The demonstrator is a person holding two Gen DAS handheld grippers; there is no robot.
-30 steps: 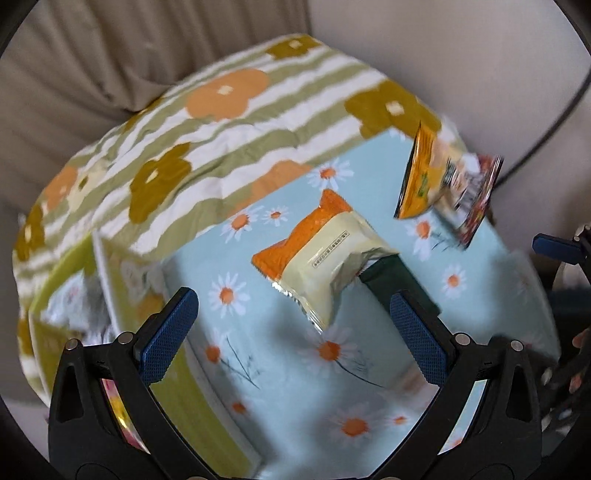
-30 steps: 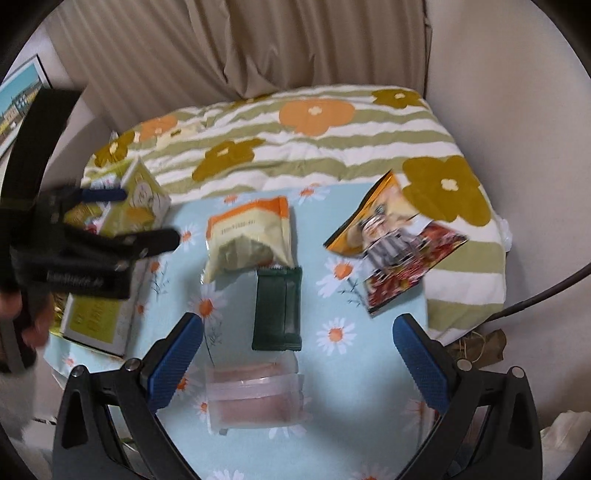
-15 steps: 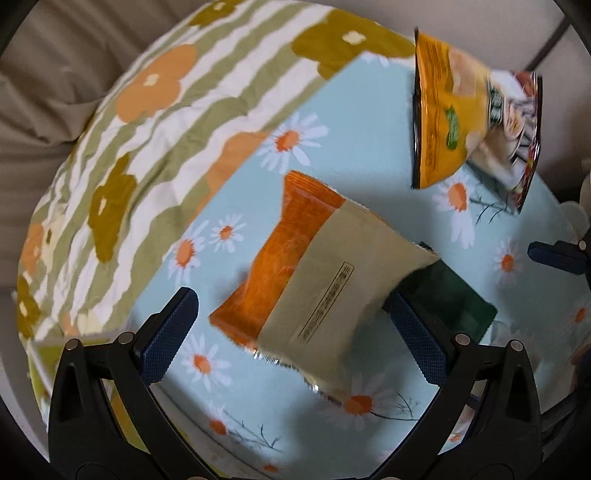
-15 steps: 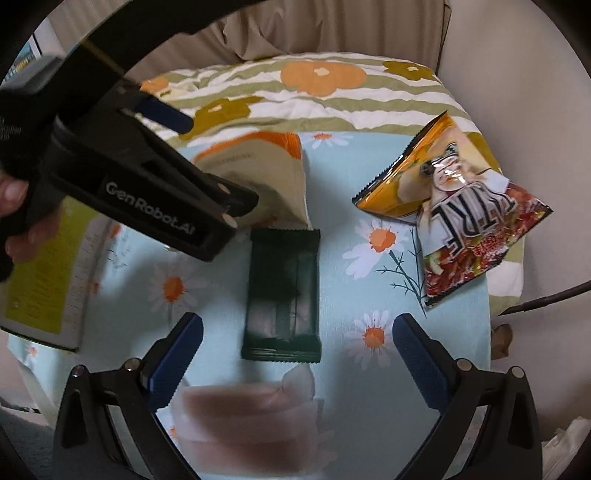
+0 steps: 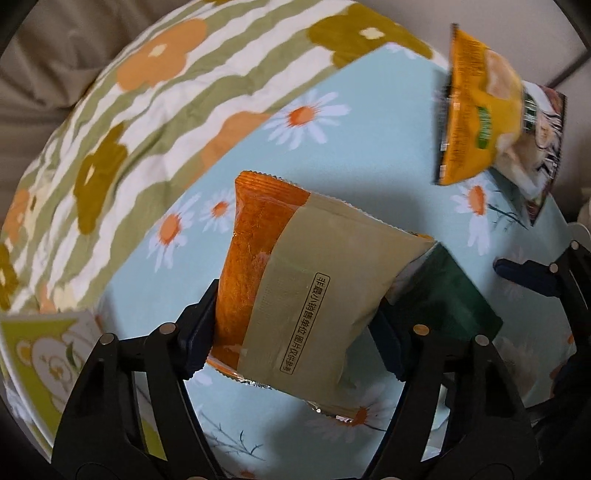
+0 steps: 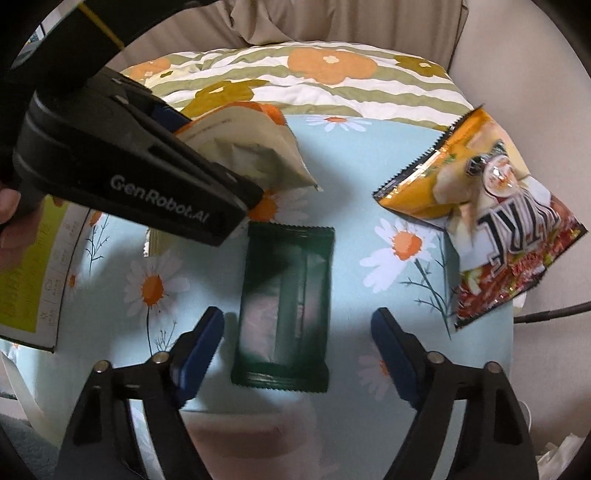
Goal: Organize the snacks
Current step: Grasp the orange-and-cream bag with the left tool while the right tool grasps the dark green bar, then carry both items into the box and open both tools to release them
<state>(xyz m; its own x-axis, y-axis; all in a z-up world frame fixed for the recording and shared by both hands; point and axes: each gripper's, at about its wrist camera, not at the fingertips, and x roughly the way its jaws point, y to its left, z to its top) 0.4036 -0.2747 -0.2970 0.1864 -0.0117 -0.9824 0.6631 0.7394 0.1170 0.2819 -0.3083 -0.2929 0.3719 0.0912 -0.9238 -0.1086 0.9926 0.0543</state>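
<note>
My left gripper (image 5: 291, 325) is closing, pads at both sides of the orange-and-cream snack pouch (image 5: 314, 280) mid daisy cloth (image 5: 369, 147), its long axis running away from me. My right gripper (image 6: 297, 343) is closing astride the dark green packet (image 6: 286, 306), lengthwise toward me, pads not yet touching

A daisy-print blue cloth (image 6: 354, 162) overlaps a striped floral quilt (image 6: 332, 85); beige curtain (image 6: 332, 18) behind.
</note>
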